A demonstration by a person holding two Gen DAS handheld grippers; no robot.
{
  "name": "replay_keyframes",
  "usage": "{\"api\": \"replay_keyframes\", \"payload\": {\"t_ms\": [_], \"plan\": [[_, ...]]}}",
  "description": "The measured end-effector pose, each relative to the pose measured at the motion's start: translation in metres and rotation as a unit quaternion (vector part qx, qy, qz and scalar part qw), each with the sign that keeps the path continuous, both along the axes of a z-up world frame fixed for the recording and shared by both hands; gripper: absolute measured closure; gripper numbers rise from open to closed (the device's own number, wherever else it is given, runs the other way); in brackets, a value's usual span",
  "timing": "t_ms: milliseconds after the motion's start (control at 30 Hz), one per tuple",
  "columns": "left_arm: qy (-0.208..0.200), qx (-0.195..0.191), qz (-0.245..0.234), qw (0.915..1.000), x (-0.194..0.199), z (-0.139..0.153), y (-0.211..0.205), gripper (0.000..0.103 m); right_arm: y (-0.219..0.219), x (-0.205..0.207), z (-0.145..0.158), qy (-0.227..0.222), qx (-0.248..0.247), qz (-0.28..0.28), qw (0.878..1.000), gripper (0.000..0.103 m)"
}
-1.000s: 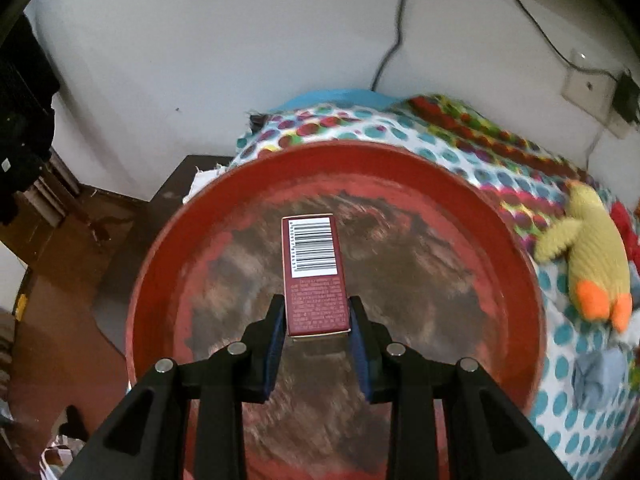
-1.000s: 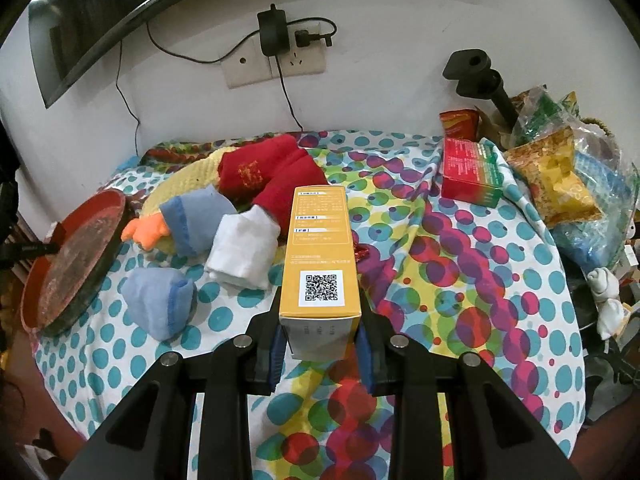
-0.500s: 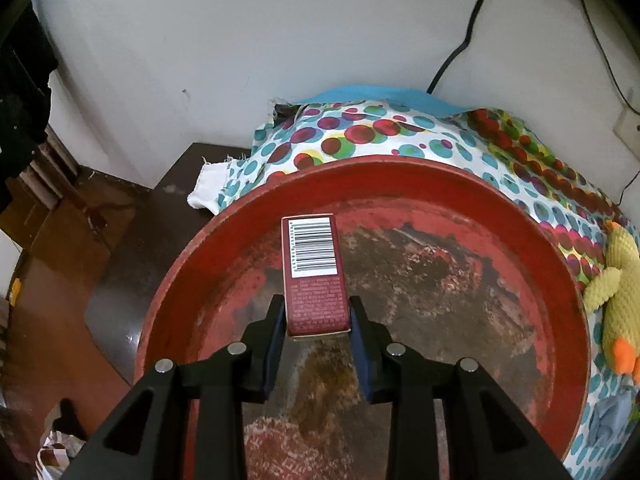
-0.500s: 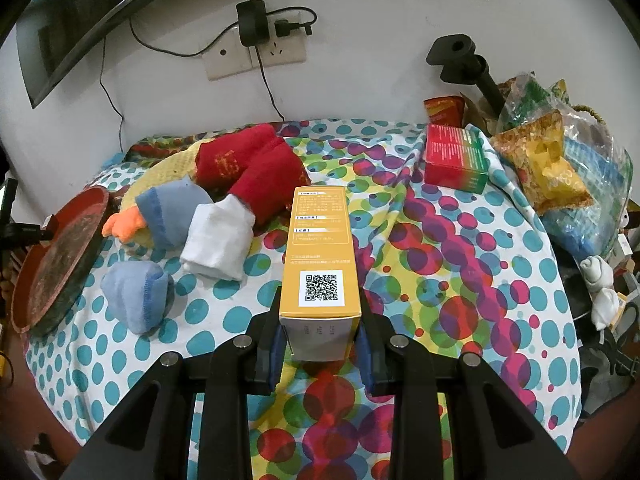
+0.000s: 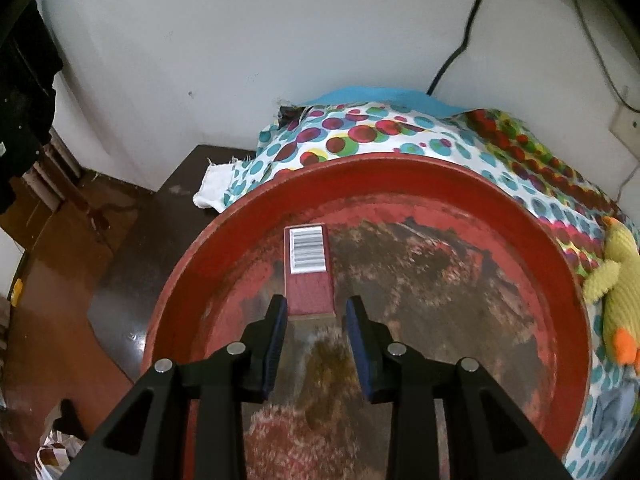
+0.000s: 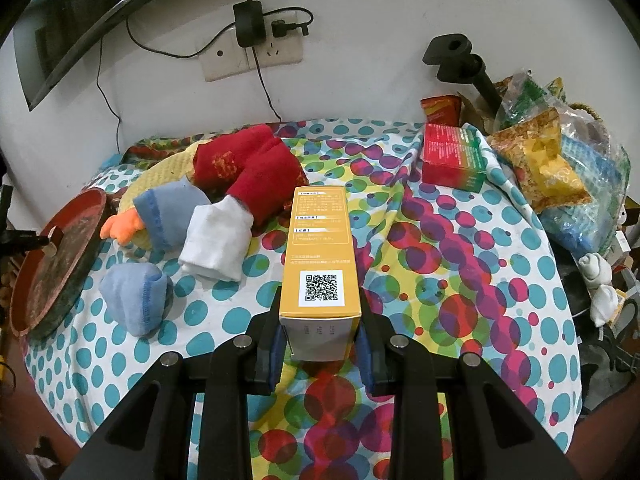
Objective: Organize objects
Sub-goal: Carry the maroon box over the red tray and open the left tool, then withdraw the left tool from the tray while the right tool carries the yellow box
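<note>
Now | red box (image 5: 308, 272), yellow box (image 6: 320, 248): light, stiff card (crushable), hold long sides | left fingers (image 5: 276, 320) apart at red box's 6 o'clock, tray (image 5: 400, 164) | right fingers (image 6: 266, 344) clamp yellow box

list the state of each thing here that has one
left tongs: slightly open, pads off the red box
red box: lying in the tray, barcode up
red tray: paint worn, red box in it
right tongs: shut on the yellow box
yellow box: held over the cloth, QR code up
charger: plugged into the wall socket

barcode: dark red box (image 5: 309, 272) | QR code: yellow box (image 6: 320, 256)
</note>
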State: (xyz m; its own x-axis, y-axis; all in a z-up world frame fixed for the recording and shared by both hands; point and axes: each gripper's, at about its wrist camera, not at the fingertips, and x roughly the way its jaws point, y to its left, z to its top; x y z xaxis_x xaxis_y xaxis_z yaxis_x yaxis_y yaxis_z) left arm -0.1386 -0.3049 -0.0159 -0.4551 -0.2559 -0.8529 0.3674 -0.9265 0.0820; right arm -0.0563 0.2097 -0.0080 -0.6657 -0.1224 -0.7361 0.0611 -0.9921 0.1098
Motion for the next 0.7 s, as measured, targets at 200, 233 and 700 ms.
{"api": "replay_keyframes", "payload": {"t_ms": [200, 233, 700], "plan": [[0.021, -0.001, -0.028, 0.9994, 0.043, 0.019, 0.027, 0.068, -0.004, 0.006, 0.008, 0.011, 0.005, 0.001, 1.0, 0.075], [0.026, 0.006, -0.032, 0.9991, 0.057, 0.021, 0.034, 0.067, -0.004, 0.008, 0.01, 0.015, 0.004, -0.003, 1.0, 0.075], [0.045, -0.012, -0.054, 0.9975, 0.186, 0.023, 0.101, 0.066, -0.016, 0.015, 0.023, 0.027, -0.017, -0.009, 0.999, 0.075]]}}
